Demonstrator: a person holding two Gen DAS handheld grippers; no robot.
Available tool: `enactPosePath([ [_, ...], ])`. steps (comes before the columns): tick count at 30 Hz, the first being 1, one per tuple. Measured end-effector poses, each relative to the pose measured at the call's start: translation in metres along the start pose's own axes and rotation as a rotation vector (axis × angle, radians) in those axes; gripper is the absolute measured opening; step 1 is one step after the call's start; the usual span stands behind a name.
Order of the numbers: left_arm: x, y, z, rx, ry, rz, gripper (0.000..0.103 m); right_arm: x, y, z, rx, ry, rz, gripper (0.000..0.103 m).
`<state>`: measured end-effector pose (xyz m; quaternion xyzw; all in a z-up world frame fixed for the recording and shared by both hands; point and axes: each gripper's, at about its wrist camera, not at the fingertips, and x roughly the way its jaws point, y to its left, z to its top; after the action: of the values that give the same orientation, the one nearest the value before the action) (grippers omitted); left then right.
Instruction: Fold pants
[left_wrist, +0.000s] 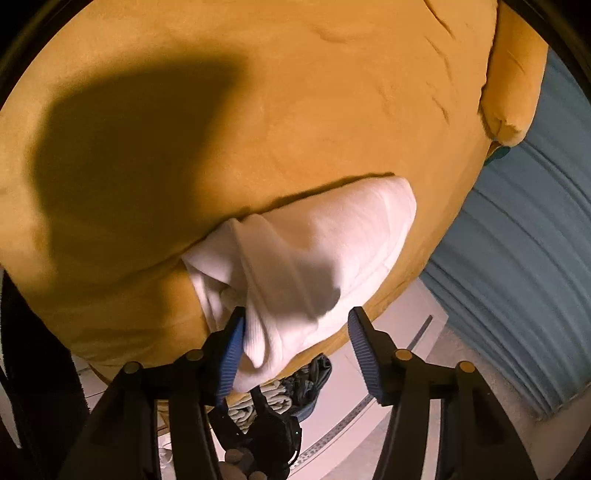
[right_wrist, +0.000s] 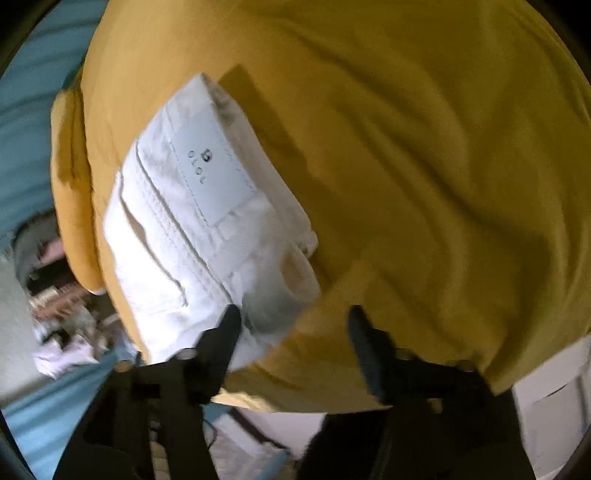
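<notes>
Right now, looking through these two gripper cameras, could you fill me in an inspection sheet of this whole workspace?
Surface: mustard-yellow blanket, wrinkled, part in shadow.
Job's things: white pants folded into a compact bundle near the blanket's edge, label patch facing up.
Clutter: pile of clothes on the floor below the edge; more mixed items in the right view, too blurred to name.
Grippers: left gripper open, a fold of the pants between its fingers; right gripper open, one finger over the bundle's corner.
Cables: nothing seen.
Surroundings: teal ribbed cover beside the blanket; pale floor.
</notes>
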<state>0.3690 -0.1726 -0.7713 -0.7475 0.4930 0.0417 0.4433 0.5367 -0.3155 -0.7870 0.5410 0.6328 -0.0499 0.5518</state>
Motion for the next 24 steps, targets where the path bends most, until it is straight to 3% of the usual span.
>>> enactPosePath([
  [3, 0.006, -0.003, -0.004, 0.029, -0.033, -0.013, 0.053, 0.006, -0.012, -0.001, 0.059, 0.035, 0.06, 0.066],
  [6, 0.013, 0.01, -0.009, 0.003, -0.027, -0.199, 0.053, 0.017, -0.025, -0.007, 0.109, 0.03, 0.155, 0.064],
  [7, 0.014, 0.016, -0.011, -0.005, -0.02, -0.258, 0.053, 0.022, -0.022, -0.008, 0.11, 0.025, 0.189, 0.059],
  [8, 0.016, 0.021, -0.012, -0.012, -0.009, -0.306, 0.053, 0.019, -0.029, -0.013, 0.102, 0.019, 0.207, 0.039],
  [9, 0.018, 0.028, -0.011, -0.021, -0.004, -0.335, 0.053, 0.024, -0.027, -0.016, 0.081, 0.011, 0.188, 0.03],
  [10, 0.017, 0.036, -0.008, -0.033, -0.018, -0.327, 0.052, 0.027, -0.026, -0.018, 0.068, 0.01, 0.148, 0.03],
  [12, 0.013, 0.049, -0.001, -0.04, -0.045, -0.261, 0.052, 0.035, -0.027, -0.02, 0.05, 0.025, 0.073, 0.03],
  [15, 0.003, 0.042, 0.021, 0.06, -0.104, 0.0, 0.059, 0.037, -0.024, -0.022, -0.009, 0.06, 0.004, 0.035],
  [16, 0.001, 0.034, 0.023, 0.091, -0.097, 0.043, 0.061, 0.037, -0.021, -0.022, -0.029, 0.075, -0.007, 0.038],
  [18, -0.005, 0.015, 0.021, 0.159, -0.042, 0.109, 0.06, 0.032, -0.018, -0.024, -0.048, 0.101, -0.011, 0.059],
  [22, -0.022, -0.02, 0.005, 0.334, 0.008, 0.279, 0.074, 0.017, -0.025, -0.031, -0.078, 0.119, 0.001, 0.064],
  [24, -0.026, -0.037, -0.003, 0.425, 0.004, 0.328, 0.076, 0.011, -0.031, -0.036, -0.086, 0.109, 0.014, 0.07],
])
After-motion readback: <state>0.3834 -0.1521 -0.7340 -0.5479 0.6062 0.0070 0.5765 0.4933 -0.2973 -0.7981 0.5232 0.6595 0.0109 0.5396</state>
